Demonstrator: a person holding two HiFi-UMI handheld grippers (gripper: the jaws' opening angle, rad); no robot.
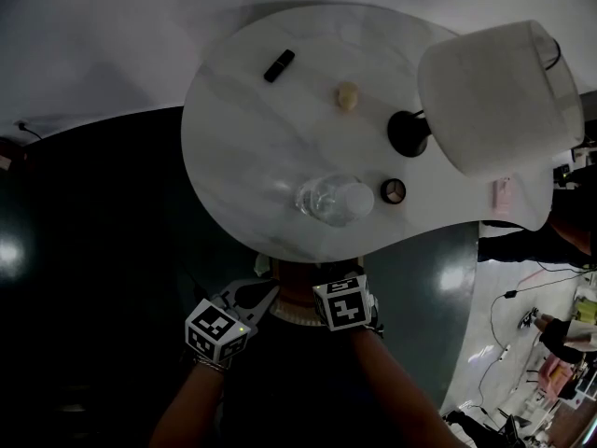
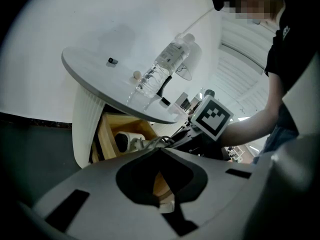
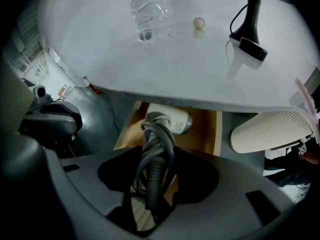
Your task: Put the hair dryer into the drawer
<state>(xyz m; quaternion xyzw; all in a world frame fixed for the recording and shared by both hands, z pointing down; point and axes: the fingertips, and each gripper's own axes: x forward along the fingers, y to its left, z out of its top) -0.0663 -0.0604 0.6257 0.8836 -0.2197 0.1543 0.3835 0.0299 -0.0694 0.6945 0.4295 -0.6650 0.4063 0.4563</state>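
While the right gripper (image 3: 150,209) is clamping the grey cord-wrapped handle (image 3: 157,159) of the white hair dryer (image 3: 172,119), which is reaching into the open wooden drawer (image 3: 217,134) at 12 o'clock, I'm thinking lower gently, tucking the cord in before letting go

The hair dryer (image 3: 172,119) is white, its cord (image 3: 156,156) dark grey, the drawer (image 3: 206,130) pale wood, the tabletop (image 1: 270,147) veined white.

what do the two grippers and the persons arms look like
Both the left gripper and right gripper have broad matte grey shells with a dark cut-out around the jaws. Each carries a white cube printed with black square markers. The person wears a dark short-sleeved top.
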